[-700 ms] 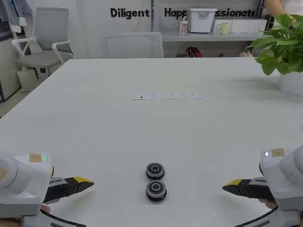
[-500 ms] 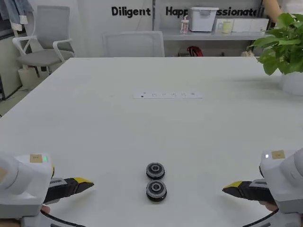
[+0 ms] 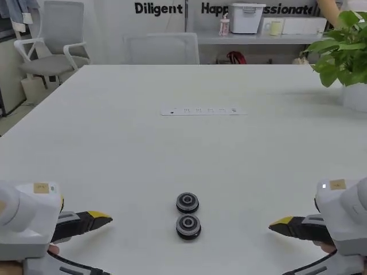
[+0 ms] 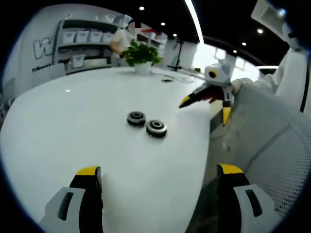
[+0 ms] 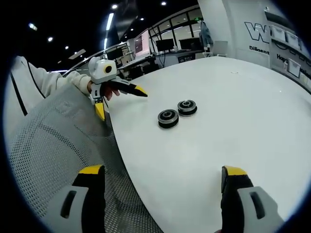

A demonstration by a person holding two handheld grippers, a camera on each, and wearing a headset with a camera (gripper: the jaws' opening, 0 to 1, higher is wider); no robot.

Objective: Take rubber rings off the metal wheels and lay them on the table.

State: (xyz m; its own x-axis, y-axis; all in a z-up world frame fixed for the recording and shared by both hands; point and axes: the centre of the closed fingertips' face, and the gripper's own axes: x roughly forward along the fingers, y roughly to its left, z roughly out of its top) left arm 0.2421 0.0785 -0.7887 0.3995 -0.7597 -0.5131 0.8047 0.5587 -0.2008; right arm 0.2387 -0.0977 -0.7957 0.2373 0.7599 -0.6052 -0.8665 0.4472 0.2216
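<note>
Two small metal wheels with black rubber rings lie side by side on the white table near its front edge: the nearer wheel [image 3: 188, 226] [image 4: 156, 128] [image 5: 168, 118] and the farther wheel [image 3: 187, 202] [image 4: 136, 118] [image 5: 187, 107]. My left gripper [image 3: 92, 220] [image 4: 155, 171] sits low at the left, open, its yellow tips pointing toward the wheels from some way off. My right gripper [image 3: 282, 224] [image 5: 163, 171] sits low at the right, also open, well apart from them. Nothing is held.
A white power strip [image 3: 203, 111] is set in the table [image 3: 172, 154] at its middle. A potted plant [image 3: 344, 54] stands at the far right. Chairs [image 3: 54, 40] stand behind the table, and a mesh chair back [image 5: 53, 160] is close at the front edge.
The head camera has tipped a little, shifting the picture up. Both grippers and the two wheels rest where they were.
</note>
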